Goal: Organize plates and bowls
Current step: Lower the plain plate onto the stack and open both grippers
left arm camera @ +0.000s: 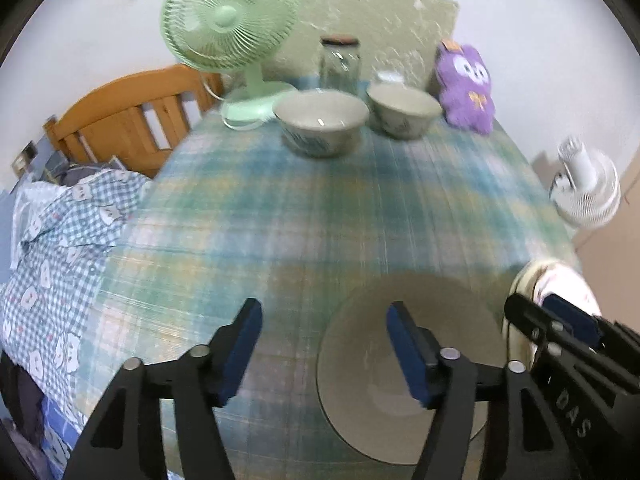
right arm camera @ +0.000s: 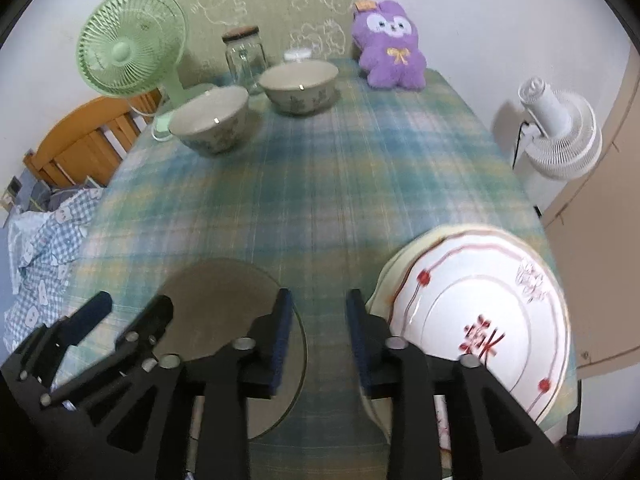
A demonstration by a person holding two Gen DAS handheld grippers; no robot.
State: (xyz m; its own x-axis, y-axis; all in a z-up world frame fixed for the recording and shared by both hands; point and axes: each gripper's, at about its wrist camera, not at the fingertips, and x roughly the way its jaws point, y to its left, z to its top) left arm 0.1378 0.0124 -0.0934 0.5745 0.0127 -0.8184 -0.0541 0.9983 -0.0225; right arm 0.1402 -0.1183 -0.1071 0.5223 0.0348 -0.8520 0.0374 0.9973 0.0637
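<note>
The table (right arm camera: pixel 320 184) is covered with a blue-green plaid cloth. At its near edge lie 2 plates. A brown glass plate (right arm camera: pixel 224 292) lies flat on the cloth, and a white plate (right arm camera: pixel 480 312) with red and gold pattern lies toward the near right corner, on top of another pale plate whose rim shows under it.

The left gripper (left arm camera: pixel 324 344) is above the near edge with its jaws apart, moderately wide, and nothing is between the blue pads. Its right finger is seen over the brown glass plate, but I cannot tell if it touches it. The right gripper (right arm camera: pixel 318 340) has its jaws narrower, also with nothing between them; below the gap is only the cloth, between the 2 plates. Its left finger overlaps the brown plate in the picture and its right finger is just beside the rim of the white plate.

At the far edge stand 2 bowls, upright and empty: one bowl (right arm camera: pixel 210 120) nearer the far left corner, the other bowl (right arm camera: pixel 300 86) just beside it toward the middle. Behind them are a green fan (right arm camera: pixel 132 44), a glass jar (right arm camera: pixel 244 56) with a dark lid, and a purple plush toy (right arm camera: pixel 390 48) at the far right corner. A white fan (right arm camera: pixel 560 132) stands off the right edge of the table.
</note>
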